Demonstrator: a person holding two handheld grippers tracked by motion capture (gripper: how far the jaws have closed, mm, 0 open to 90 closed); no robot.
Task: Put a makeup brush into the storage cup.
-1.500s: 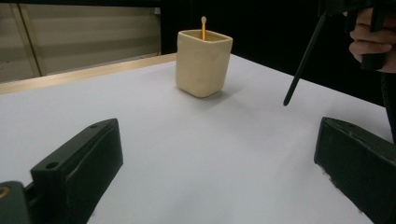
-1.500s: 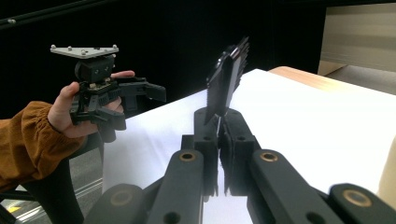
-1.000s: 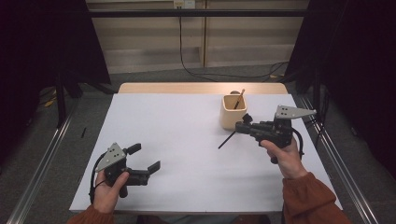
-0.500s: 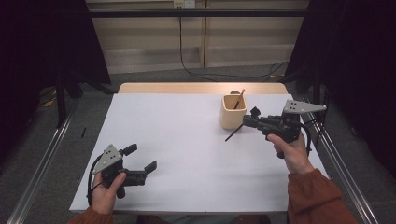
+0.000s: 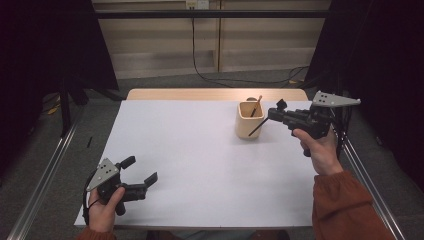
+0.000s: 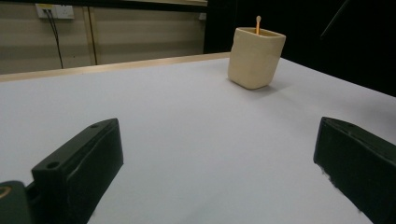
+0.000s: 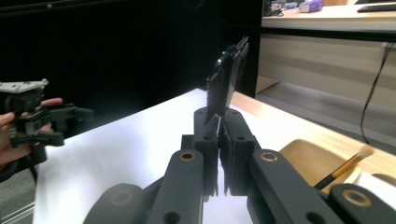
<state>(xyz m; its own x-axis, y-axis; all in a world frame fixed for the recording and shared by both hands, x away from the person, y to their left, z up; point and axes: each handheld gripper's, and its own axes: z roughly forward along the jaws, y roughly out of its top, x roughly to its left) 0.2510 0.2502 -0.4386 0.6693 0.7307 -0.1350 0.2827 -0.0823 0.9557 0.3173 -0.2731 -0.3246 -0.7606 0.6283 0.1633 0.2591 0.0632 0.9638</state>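
My right claw (image 5: 274, 113) pinches a thin black stick-like tool (image 5: 257, 127) beside the cream square cup (image 5: 249, 120), angled for insertion, I judge. Left claw (image 5: 141, 171) rests spread, idle, on the white tabletop (image 5: 200, 165).

Dim room, evenly lit white table (image 5: 200, 165), soft shadows, dark surroundings.

There are no words, numbers, labels or signs to read here. The white counter (image 5: 200, 165) is blank. The cream cup (image 5: 249, 120) has plain sides with no writing. The grey plates on the grippers show small holes, not letters.
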